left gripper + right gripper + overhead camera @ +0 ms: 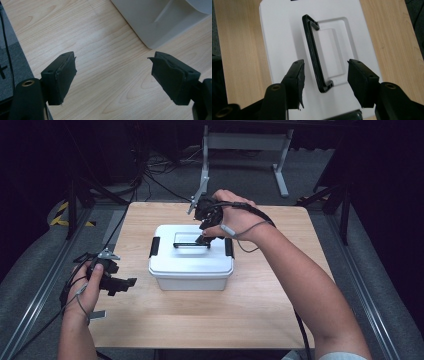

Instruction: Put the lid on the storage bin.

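Observation:
A white lidded box (190,262) stands mid-table, with a black carry handle (191,245) lying in a recess of its lid and a black latch (154,246) at each end. My right gripper (205,237) hovers over the right end of the handle, open. In the right gripper view the handle (313,50) runs between the pads of my right gripper (325,75) without touching them, above the lid (277,37). My left gripper (131,282) is open, just left of the box. In the left gripper view my left gripper (112,72) holds nothing, with the box's wall (155,22) ahead.
The wooden table (210,320) has bare surface in front of and beside the box. Beyond its far edge stands a grey metal stand (245,150). Cables (150,175) lie on the floor at the back left. A metal rail (35,295) runs along the left side.

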Motion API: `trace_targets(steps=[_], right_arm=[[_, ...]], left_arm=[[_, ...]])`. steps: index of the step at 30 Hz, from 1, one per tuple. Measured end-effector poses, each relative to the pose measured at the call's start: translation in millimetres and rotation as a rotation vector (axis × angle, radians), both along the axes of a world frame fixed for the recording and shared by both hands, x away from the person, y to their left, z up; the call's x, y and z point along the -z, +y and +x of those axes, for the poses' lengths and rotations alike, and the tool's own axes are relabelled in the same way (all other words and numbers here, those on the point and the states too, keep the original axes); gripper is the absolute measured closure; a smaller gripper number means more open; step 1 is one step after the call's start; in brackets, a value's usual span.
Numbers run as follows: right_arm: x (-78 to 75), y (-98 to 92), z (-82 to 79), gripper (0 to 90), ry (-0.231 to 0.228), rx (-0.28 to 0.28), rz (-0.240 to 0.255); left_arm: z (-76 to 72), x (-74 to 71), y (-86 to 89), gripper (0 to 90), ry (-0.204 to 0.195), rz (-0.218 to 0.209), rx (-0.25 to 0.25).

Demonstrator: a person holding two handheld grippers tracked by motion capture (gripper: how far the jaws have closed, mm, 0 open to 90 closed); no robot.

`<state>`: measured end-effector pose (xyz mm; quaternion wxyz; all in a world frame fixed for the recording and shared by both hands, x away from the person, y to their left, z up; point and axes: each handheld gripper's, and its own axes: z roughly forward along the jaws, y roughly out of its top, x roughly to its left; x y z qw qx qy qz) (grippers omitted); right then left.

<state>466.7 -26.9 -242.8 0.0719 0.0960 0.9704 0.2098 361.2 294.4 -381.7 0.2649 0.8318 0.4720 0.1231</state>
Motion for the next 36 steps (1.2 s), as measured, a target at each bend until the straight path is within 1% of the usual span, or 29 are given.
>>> trace_targets(steps=[1, 2, 3, 5, 7, 11, 15, 17, 18, 19, 20, 21, 22, 23, 24, 25, 26, 30, 31, 33, 36], right_arm=[[-1.3, -6.1, 0.2, 47.1, 0.000, 0.007, 0.006], [-2.8, -12.8, 0.6, 46.2, -0.004, 0.019, 0.011], [-4.2, -18.4, 0.6, 45.8, 0.004, 0.032, 0.021], [-6.6, -27.9, 1.0, 45.5, -0.002, 0.050, 0.029], [-8.8, -37.3, 1.4, 45.2, -0.013, 0.067, 0.036], [-12.7, -56.7, 1.6, 44.3, -0.021, 0.101, 0.055], [-13.8, -76.7, 1.7, 42.8, -0.028, 0.138, 0.053], [-13.6, -85.8, 1.6, 42.1, -0.027, 0.154, 0.056], [-13.6, -85.8, 1.6, 42.1, -0.027, 0.154, 0.056], [-13.3, -91.5, 1.6, 42.1, -0.034, 0.160, 0.060], [-12.8, -100.1, 0.6, 42.1, -0.040, 0.181, 0.070], [-12.8, -100.1, 0.6, 42.1, -0.040, 0.181, 0.070], [-12.7, -104.6, 0.4, 42.1, -0.039, 0.186, 0.076], [-12.8, -110.1, -0.1, 42.1, -0.040, 0.196, 0.084], [-13.0, -114.5, -0.6, 42.1, -0.040, 0.204, 0.090], [-13.2, -119.0, -0.7, 42.1, -0.043, 0.209, 0.094], [-13.2, -122.2, -0.8, 42.0, -0.043, 0.216, 0.095], [-12.6, -139.8, -1.2, 41.7, -0.042, 0.248, 0.095], [-12.3, -144.6, -1.4, 41.5, -0.041, 0.254, 0.095], [-11.9, -151.0, -1.9, 41.3, -0.039, 0.264, 0.096], [-11.3, -161.1, -2.9, 40.7, -0.039, 0.280, 0.100]], left_arm=[[-0.7, 0.8, 1.2, 20.3, 0.007, -0.003, 0.004], [-1.6, 1.5, 2.0, 20.2, 0.013, -0.001, -0.003], [-1.7, 2.1, 3.0, 20.3, 0.009, 0.000, -0.005], [-2.1, 2.0, 4.6, 20.3, 0.009, -0.002, -0.018], [-2.1, 1.9, 5.2, 20.3, 0.011, -0.003, -0.014], [-0.4, 2.5, 3.8, 19.9, 0.021, -0.017, -0.012], [1.0, 1.3, 2.6, 19.9, 0.018, -0.022, -0.008], [2.0, -0.2, 2.7, 19.9, 0.007, -0.020, -0.009], [2.0, -0.2, 2.7, 20.0, 0.007, -0.020, -0.009], [2.0, -0.9, 2.4, 20.0, -0.008, -0.028, -0.013], [2.1, -2.0, 2.8, 20.1, -0.025, -0.042, -0.016], [2.3, -3.3, 3.8, 20.1, -0.035, -0.053, -0.017], [1.6, -4.9, 4.8, 20.4, -0.045, -0.058, -0.021], [1.0, -5.5, 5.7, 20.6, -0.050, -0.063, -0.014], [0.1, -6.7, 6.5, 20.5, -0.044, -0.064, -0.013], [0.0, -6.3, 7.2, 20.4, -0.049, -0.069, -0.011], [-0.4, -6.3, 7.9, 20.2, -0.043, -0.072, -0.017], [0.9, -3.3, 8.8, 20.3, -0.035, -0.057, -0.027], [1.3, -2.9, 8.8, 20.3, -0.033, -0.054, -0.023], [1.0, -2.3, 9.0, 20.3, -0.023, -0.067, -0.009], [-0.2, -2.4, 9.6, 19.9, -0.024, -0.065, 0.002]])
